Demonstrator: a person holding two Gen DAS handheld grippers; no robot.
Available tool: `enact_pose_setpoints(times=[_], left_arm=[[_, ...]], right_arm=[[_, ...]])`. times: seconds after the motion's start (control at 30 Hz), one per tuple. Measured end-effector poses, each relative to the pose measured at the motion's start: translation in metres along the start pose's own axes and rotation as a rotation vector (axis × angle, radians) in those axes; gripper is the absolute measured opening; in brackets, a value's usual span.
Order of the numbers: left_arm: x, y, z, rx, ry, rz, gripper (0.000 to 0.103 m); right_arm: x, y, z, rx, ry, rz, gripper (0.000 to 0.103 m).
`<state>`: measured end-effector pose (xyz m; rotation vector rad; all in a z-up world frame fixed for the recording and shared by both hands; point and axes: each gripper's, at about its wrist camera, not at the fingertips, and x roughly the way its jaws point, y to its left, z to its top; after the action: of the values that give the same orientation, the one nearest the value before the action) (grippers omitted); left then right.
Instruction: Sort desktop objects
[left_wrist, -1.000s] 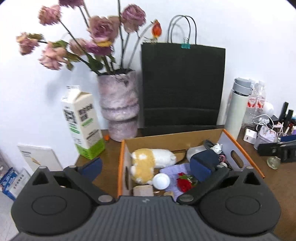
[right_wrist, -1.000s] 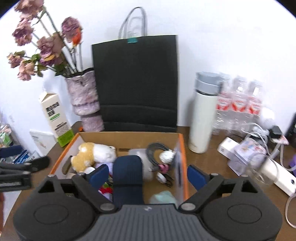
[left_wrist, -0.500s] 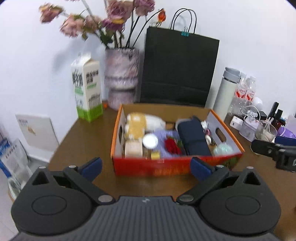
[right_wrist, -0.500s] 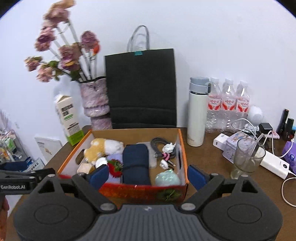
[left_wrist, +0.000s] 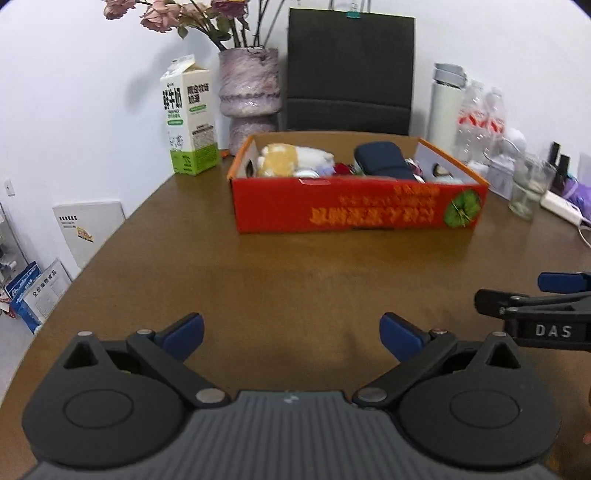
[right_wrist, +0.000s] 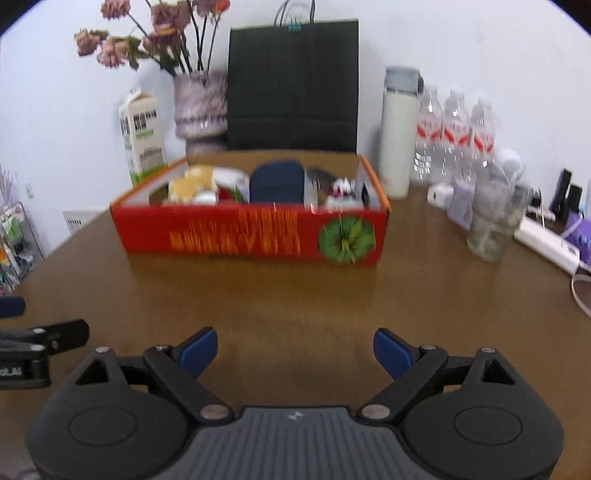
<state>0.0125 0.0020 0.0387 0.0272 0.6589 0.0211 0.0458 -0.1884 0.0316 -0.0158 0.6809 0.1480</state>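
A red cardboard box (left_wrist: 354, 206) (right_wrist: 251, 236) stands on the brown table (left_wrist: 295, 288). It holds a yellow and white plush toy (left_wrist: 288, 162) (right_wrist: 192, 182), a dark blue pouch (left_wrist: 382, 160) (right_wrist: 277, 181), a red flower (left_wrist: 341, 168) and several small items. My left gripper (left_wrist: 291, 334) is open and empty, low over the table well in front of the box. My right gripper (right_wrist: 293, 350) is open and empty beside it, and shows at the right edge of the left wrist view (left_wrist: 543, 306).
Behind the box stand a milk carton (left_wrist: 190, 122), a vase of dried roses (left_wrist: 249, 92), a black paper bag (left_wrist: 349, 70), a white thermos (right_wrist: 399, 133) and water bottles (right_wrist: 454, 136). At right are a glass (right_wrist: 491, 225), a power strip (right_wrist: 546, 243) and cables.
Both grippers have pulled back from above the box and dropped low over the table. The dark blue pouch, earlier between the right gripper's fingers, now lies in the box.
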Motion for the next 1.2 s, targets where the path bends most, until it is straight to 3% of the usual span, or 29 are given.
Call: enact_pose_setpoints(times=[0.17,0.37,0.5,0.73,0.97,1.2], left_arm=[[-0.01,-0.008,-0.022,0.049,-0.017,0.029,0.103],[-0.01,0.002,-0.037,-0.035,0.04,-0.03,0.103],[-0.009,0.001,-0.046,-0.016,0.038,-0.021,0.103],[0.001,0.004,-0.049,-0.016,0.043,-0.013,0.103],[0.008,0.003,-0.045,-0.027,0.038,-0.012,0.103],[0.01,0.001,-0.043,-0.027,0.04,-0.004,0.103]], right_arm=[[-0.012,-0.004,-0.028,0.02,-0.009,-0.009,0.091],[-0.023,-0.004,-0.046,0.038,-0.008,-0.015,0.091],[-0.028,0.0,-0.054,0.037,-0.011,0.009,0.091],[-0.026,0.012,-0.059,0.021,-0.001,0.007,0.091],[-0.019,0.019,-0.057,-0.008,0.022,-0.01,0.103],[-0.017,0.019,-0.056,-0.007,0.023,-0.005,0.103]])
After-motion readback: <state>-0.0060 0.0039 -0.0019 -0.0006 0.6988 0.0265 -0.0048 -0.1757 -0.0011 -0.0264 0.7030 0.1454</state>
